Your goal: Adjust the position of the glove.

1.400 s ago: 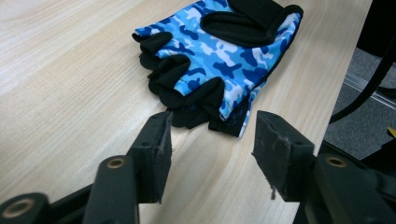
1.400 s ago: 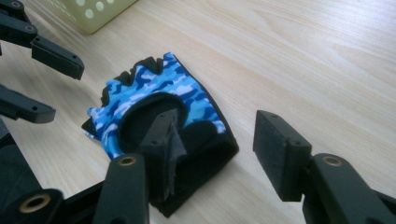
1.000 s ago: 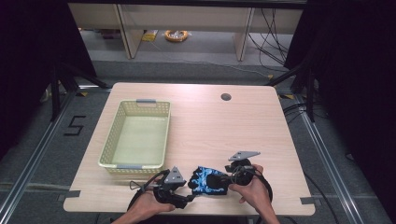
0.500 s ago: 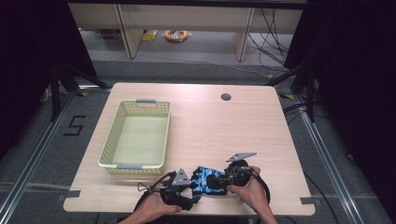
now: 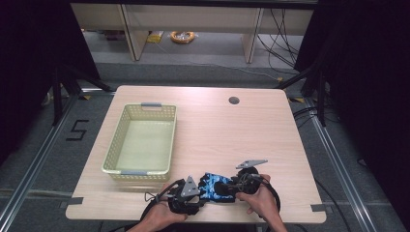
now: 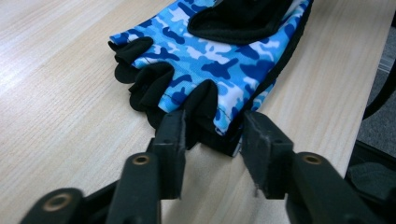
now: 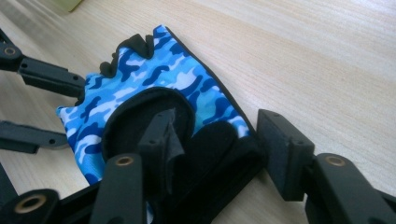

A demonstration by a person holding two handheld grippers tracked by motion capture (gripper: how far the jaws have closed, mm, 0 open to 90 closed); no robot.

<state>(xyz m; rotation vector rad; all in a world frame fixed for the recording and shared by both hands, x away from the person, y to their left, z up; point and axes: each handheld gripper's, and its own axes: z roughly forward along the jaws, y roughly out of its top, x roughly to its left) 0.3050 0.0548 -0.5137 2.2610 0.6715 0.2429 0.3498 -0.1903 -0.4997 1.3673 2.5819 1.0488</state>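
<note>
A blue camouflage fingerless glove (image 5: 212, 187) with black finger stubs and a black cuff lies flat near the table's front edge. My left gripper (image 5: 199, 191) is at its finger end. In the left gripper view the left gripper (image 6: 212, 135) has just been closing, and its jaws press on the glove (image 6: 219, 60) at one black finger stub. My right gripper (image 5: 231, 187) is at the cuff end. In the right gripper view the right gripper (image 7: 219, 140) has also been closing, and the black cuff of the glove (image 7: 154, 74) bunches between its pads.
A pale yellow mesh basket (image 5: 141, 172) stands empty on the left of the wooden table (image 5: 241, 135). A round cable hole (image 5: 234, 100) sits at the far right. The table's front edge runs just below both hands.
Both grippers' jaws have narrowed onto the glove's two ends. The hands have shifted slightly and the glove lies in about the same place.
</note>
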